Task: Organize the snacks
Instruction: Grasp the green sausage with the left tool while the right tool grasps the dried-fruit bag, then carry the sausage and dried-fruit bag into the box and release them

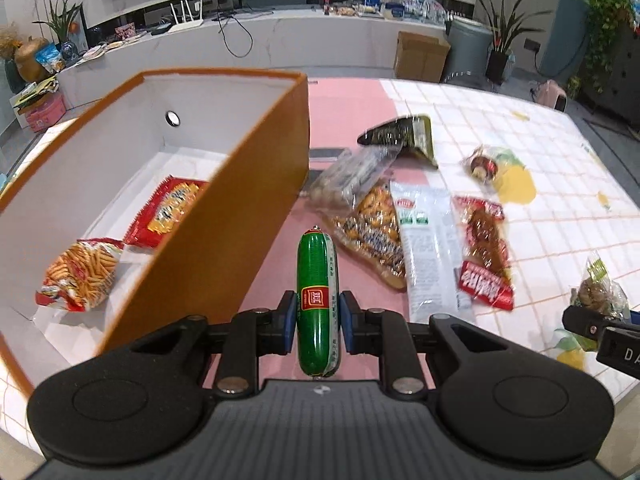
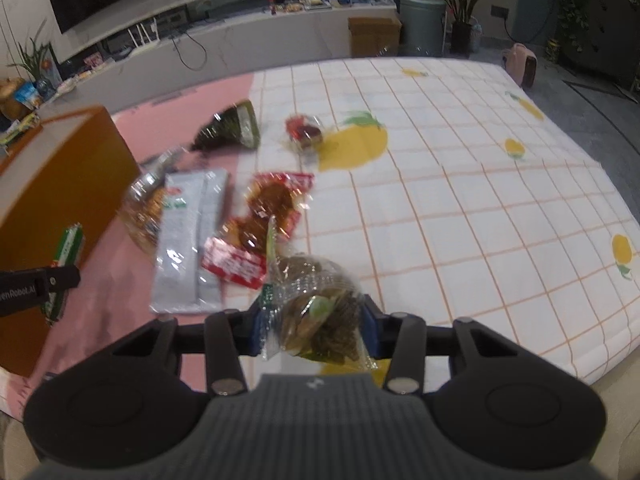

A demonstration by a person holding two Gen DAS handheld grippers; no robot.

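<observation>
My left gripper (image 1: 317, 316) is shut on a green sausage stick (image 1: 317, 280) with a red label, held lengthwise above the pink mat, just right of the orange box (image 1: 256, 216). Inside the box lie a red cracker pack (image 1: 168, 212) and a bag of orange sticks (image 1: 80, 274). My right gripper (image 2: 316, 320) is shut on a clear bag of brown snacks (image 2: 316, 300), lifted over the table's near edge. Its tip and the bag (image 1: 596, 292) show at the right of the left wrist view. The left gripper's finger and the sausage (image 2: 66, 252) appear at the left of the right wrist view.
Several snacks lie loose on the table: a long white packet (image 1: 428, 248), a red meat pack (image 1: 486, 248), a peanut bag (image 1: 376, 232), a clear bag (image 1: 352, 176), a dark green triangular pack (image 1: 404, 136) and a small wrapped sweet (image 1: 486, 166). A checked cloth (image 2: 460, 200) covers the right side.
</observation>
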